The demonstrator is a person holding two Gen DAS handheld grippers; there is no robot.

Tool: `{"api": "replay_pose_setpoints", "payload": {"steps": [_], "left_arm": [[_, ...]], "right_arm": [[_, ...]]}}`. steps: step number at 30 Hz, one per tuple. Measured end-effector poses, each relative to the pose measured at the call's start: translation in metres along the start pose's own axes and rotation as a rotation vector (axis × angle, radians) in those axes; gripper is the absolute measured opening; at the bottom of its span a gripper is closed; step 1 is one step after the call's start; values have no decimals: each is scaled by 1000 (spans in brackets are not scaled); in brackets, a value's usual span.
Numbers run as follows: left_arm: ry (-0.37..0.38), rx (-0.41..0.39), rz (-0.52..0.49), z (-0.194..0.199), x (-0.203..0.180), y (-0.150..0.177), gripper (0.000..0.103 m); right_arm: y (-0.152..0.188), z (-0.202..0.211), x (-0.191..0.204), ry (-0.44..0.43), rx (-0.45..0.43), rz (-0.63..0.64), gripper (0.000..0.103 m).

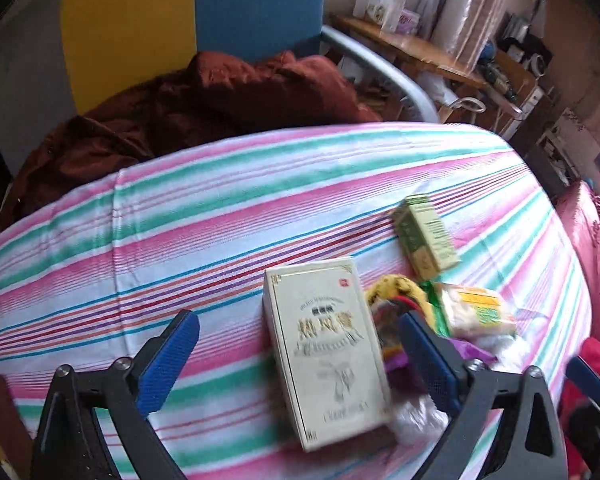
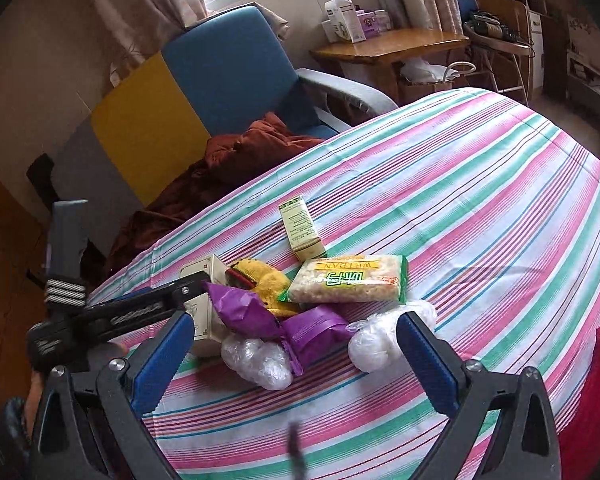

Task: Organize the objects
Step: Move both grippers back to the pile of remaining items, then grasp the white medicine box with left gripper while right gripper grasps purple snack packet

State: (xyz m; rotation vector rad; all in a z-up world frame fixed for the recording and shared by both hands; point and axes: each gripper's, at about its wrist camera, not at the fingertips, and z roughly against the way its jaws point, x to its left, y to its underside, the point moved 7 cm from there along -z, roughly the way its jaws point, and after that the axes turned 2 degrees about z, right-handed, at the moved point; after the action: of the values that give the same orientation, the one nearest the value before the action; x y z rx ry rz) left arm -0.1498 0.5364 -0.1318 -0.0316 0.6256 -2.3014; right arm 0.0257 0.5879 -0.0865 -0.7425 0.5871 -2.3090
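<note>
On the striped sheet (image 1: pixel 220 220) lies a heap of things. My left gripper (image 1: pixel 300 344) is open astride a cream box (image 1: pixel 324 352), which lies flat nearer the right pad; neither pad presses on it. Beside it are a yellow plush toy (image 1: pixel 396 288), a rice-cracker packet (image 1: pixel 476 312) and a small green box (image 1: pixel 424 236). My right gripper (image 2: pixel 294 344) is open just above two purple packets (image 2: pixel 316 332) and clear plastic bags (image 2: pixel 256 360), touching nothing. The left gripper's black frame (image 2: pixel 112 316) reaches in over the cream box (image 2: pixel 204 328).
Behind the sheet stands a blue and yellow armchair (image 2: pixel 228 72) with a rust-brown garment (image 1: pixel 204 112) heaped on it. A wooden desk (image 2: pixel 392 44) with boxes is at the back right. Red fabric (image 1: pixel 592 240) borders the sheet's right edge.
</note>
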Motion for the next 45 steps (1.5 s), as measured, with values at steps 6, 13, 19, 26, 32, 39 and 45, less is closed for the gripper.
{"api": "replay_pose_setpoints", "payload": {"steps": [6, 13, 19, 26, 32, 39, 45], "left_arm": [[-11, 70, -4, -26, 12, 18, 55], [-9, 11, -18, 2, 36, 62, 52], [0, -44, 40, 29, 46, 112, 52], [-10, -100, 63, 49, 53, 150, 53], [-13, -122, 28, 49, 53, 156, 54], [-2, -150, 20, 47, 53, 157, 54], [-18, -179, 5, 44, 50, 157, 55]], "right_arm": [[2, -4, -1, 21, 13, 11, 103], [8, -12, 9, 33, 34, 72, 103], [22, -25, 29, 20, 82, 173, 96], [36, -34, 60, -61, 113, 299, 83], [60, -56, 95, -65, 188, 493, 76], [80, -89, 105, 1, 270, 630, 76], [85, -104, 107, 24, 269, 675, 75]]}}
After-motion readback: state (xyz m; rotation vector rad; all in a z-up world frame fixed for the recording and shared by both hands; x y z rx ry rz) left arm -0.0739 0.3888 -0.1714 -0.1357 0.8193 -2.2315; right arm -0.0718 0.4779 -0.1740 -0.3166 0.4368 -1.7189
